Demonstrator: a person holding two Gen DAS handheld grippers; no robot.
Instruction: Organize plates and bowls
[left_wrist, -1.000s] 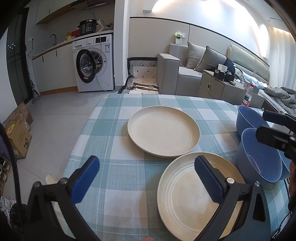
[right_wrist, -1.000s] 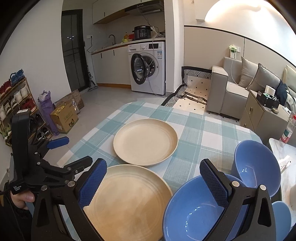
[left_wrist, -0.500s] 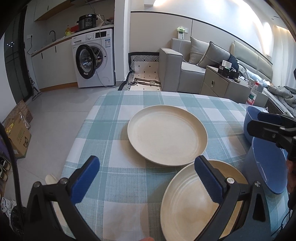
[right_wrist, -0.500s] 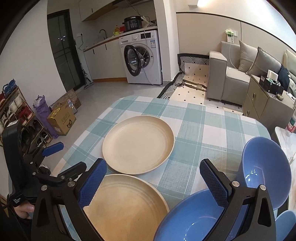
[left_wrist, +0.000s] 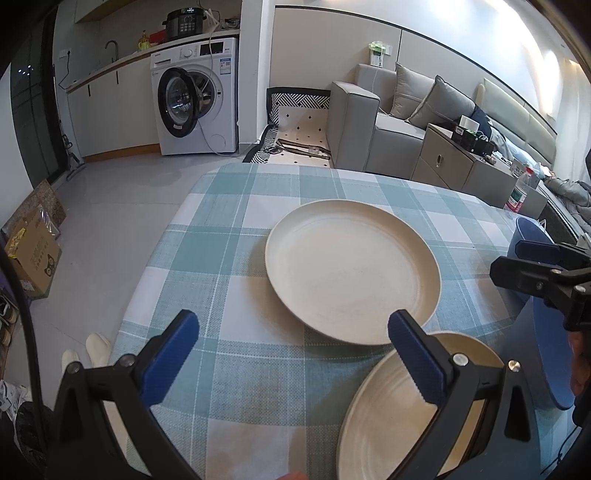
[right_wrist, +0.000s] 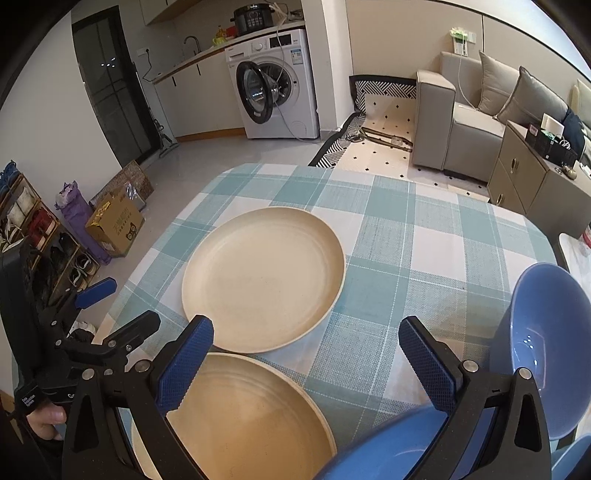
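Observation:
Two cream plates lie on the teal checked tablecloth (left_wrist: 221, 258). The far plate (left_wrist: 351, 269) (right_wrist: 262, 280) is in mid-table. The near plate (left_wrist: 399, 417) (right_wrist: 236, 417) lies just in front of it. Blue bowls stand at the right: one upright bowl (right_wrist: 546, 332) (left_wrist: 528, 232) and a nearer bowl (right_wrist: 388, 450) (left_wrist: 550, 350) below my right gripper. My left gripper (left_wrist: 291, 332) (right_wrist: 118, 310) hangs open above the cloth left of the near plate. My right gripper (right_wrist: 306, 336) (left_wrist: 535, 266) is open between the near plate and the bowls. Neither holds anything.
A third blue bowl (right_wrist: 572, 458) shows at the bottom right corner. Beyond the table are a washing machine (left_wrist: 195, 99), a grey sofa (left_wrist: 388, 125) and a low cabinet (left_wrist: 454, 166). A cardboard box (right_wrist: 114, 225) and shoe rack (right_wrist: 29, 229) stand left of the table's edge.
In both views the plates and bowls have slid lower and to the right, so both grippers have shifted left and back. Both stay open; the dishes have not moved.

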